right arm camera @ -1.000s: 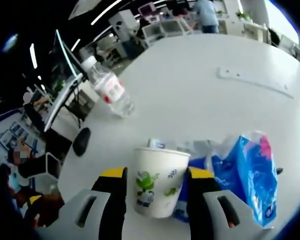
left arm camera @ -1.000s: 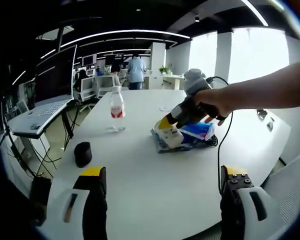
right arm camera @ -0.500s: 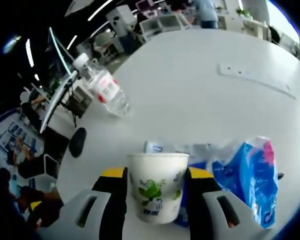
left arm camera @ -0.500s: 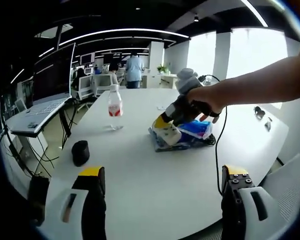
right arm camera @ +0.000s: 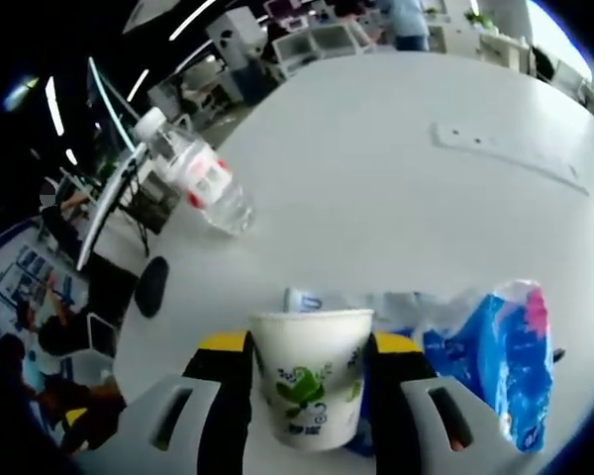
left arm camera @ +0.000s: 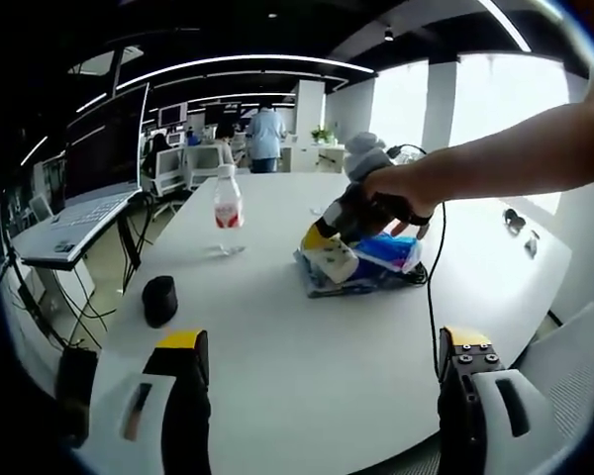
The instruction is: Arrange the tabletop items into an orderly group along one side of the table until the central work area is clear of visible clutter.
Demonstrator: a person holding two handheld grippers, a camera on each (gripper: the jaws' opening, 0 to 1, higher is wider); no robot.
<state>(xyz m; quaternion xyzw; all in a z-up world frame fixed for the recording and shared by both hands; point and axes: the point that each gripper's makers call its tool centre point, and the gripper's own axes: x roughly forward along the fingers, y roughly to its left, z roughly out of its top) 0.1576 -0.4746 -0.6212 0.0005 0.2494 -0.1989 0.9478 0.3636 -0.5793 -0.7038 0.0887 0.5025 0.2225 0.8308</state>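
A white paper cup (right arm camera: 310,374) with green leaf print sits between my right gripper's (right arm camera: 309,388) jaws, which are shut on it. Beside the cup lies a blue tissue pack (right arm camera: 503,364) in clear plastic wrap. In the left gripper view the right gripper (left arm camera: 329,244) holds the cup (left arm camera: 334,260) tilted over the tissue pack (left arm camera: 388,254). A clear water bottle (left arm camera: 228,211) with a red label stands further left; it also appears as the water bottle (right arm camera: 196,181). A small black object (left arm camera: 159,301) lies near the table's left edge. My left gripper (left arm camera: 322,381) stands open over bare tabletop.
The white table (left arm camera: 307,346) is wide, with a black cable (left arm camera: 431,297) trailing from the pile toward the near edge. A laptop (left arm camera: 74,223) sits on a side desk at left. People and office chairs stand at the far end.
The right gripper closed in on the cup and lifted it slightly, tilting it, above the tissue pack. My left gripper stayed put.
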